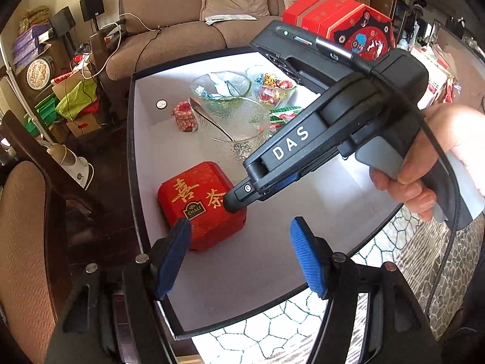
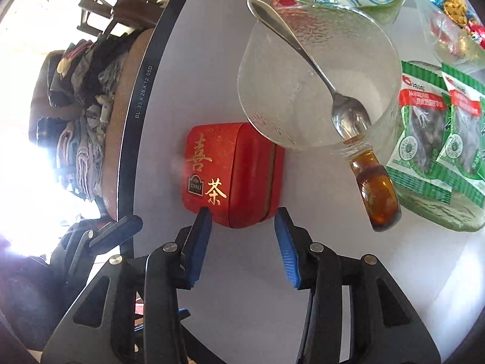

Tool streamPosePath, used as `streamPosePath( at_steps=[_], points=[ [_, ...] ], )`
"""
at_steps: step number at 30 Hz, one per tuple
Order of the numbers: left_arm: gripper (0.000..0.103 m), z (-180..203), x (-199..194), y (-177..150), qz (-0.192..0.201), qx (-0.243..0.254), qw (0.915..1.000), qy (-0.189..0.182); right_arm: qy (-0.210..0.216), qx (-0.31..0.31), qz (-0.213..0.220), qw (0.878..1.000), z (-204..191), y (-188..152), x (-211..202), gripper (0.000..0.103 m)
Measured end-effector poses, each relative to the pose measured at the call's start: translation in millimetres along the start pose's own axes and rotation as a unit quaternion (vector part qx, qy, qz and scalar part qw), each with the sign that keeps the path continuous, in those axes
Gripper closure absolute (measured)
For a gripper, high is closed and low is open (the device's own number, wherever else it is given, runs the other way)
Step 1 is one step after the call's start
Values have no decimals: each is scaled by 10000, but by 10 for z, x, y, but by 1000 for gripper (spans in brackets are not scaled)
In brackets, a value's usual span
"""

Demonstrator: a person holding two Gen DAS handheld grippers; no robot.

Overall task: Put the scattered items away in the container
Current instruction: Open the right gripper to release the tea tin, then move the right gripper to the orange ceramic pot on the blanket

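A red tea box (image 1: pixel 200 204) with gold characters lies on the white table (image 1: pixel 272 261). My left gripper (image 1: pixel 239 233) is open just in front of it, its left pad by the box's near corner. My right gripper (image 1: pixel 235 201) reaches in from the right, its tip over the box. In the right wrist view the right gripper (image 2: pixel 242 217) is open, its fingertips either side of the box's (image 2: pixel 230 173) near end. A clear glass pitcher (image 2: pixel 315 91) with an amber handle holds a metal spoon (image 2: pixel 315 69).
Behind the pitcher (image 1: pixel 239 124) stand glass bowls of wrapped sweets (image 1: pixel 221 86) and candies (image 1: pixel 272 86). Green snack packets (image 2: pixel 436 139) lie to the right. A small red patterned tin (image 1: pixel 184 116) and a coin-like disc (image 1: pixel 161 104) lie further back. A sofa (image 1: pixel 182 15) is beyond the table.
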State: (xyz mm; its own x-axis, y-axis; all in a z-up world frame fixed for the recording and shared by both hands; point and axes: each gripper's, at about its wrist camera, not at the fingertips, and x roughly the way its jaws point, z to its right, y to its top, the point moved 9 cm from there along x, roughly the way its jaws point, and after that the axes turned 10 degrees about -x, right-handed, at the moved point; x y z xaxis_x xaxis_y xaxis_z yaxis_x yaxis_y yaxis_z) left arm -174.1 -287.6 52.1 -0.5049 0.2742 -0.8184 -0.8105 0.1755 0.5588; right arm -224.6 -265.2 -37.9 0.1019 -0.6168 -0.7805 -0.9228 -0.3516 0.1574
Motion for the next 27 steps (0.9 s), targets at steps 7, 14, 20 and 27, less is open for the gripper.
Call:
streamPosePath(
  at_steps=[7,14,20,27],
  points=[
    [36,31,30,52,3,11,10000,23,156,-76,-110,9998,-129,10,157,61],
    [36,48,-23,-19,18,-61,10000,-4,189,-68,60,9998,-115,-40,-76,61],
    [36,173,-121,-76,119,-183,9997,-114,-202,-679,695,9951,-80,-484,-1217,61],
    [34,1080,-426,-180,594,56,9966,-561,-1137,-522,1413,9820,597,-1580,-2694,55]
  ],
)
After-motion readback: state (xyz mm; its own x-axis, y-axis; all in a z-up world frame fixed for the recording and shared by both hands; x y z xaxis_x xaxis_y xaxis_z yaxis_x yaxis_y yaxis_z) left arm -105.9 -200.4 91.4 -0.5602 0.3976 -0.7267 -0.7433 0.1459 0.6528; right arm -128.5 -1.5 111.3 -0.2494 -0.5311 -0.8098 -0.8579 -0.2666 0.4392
